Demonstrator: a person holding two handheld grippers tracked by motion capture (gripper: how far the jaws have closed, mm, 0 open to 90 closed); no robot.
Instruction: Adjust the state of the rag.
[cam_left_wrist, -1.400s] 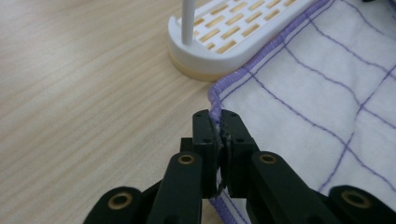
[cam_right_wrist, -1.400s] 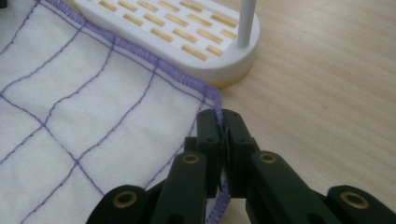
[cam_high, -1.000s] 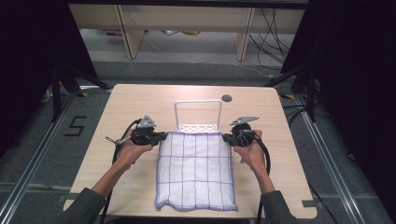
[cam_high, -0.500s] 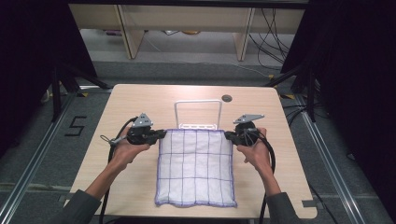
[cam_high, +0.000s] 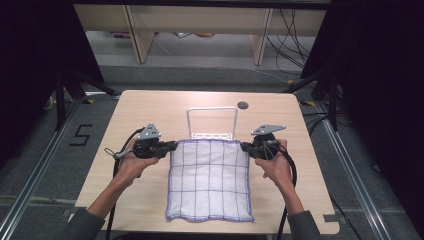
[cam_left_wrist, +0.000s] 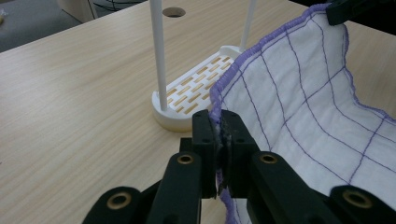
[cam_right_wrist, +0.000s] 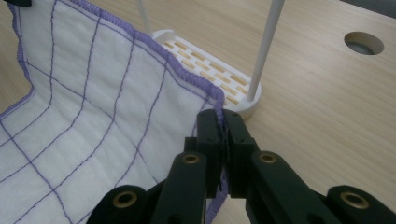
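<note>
We see the left gripper (cam_high: 172, 146) and right gripper (cam_high: 245, 147) each clamped tight on a far corner of the white cloth with purple grid lines (cam_high: 210, 180), lifting that edge taut toward the white wire rack (cam_high: 212, 122), likely for hanging; its near edge lies on the wooden counter (cam_high: 150, 107).

A white rack (cam_high: 212, 122) is standing just beyond the lifted far edge of the cloth (cam_high: 210, 180), its two thin posts and top bar blocking the way straight ahead. Bare table (cam_high: 150, 107) is lying open to either side of the rack and outside both hands. Behind the rack, a small round hole (cam_high: 243, 105) is sitting in the tabletop, flush, hindering nothing. The cloth's near end is covering the table's middle.
</note>
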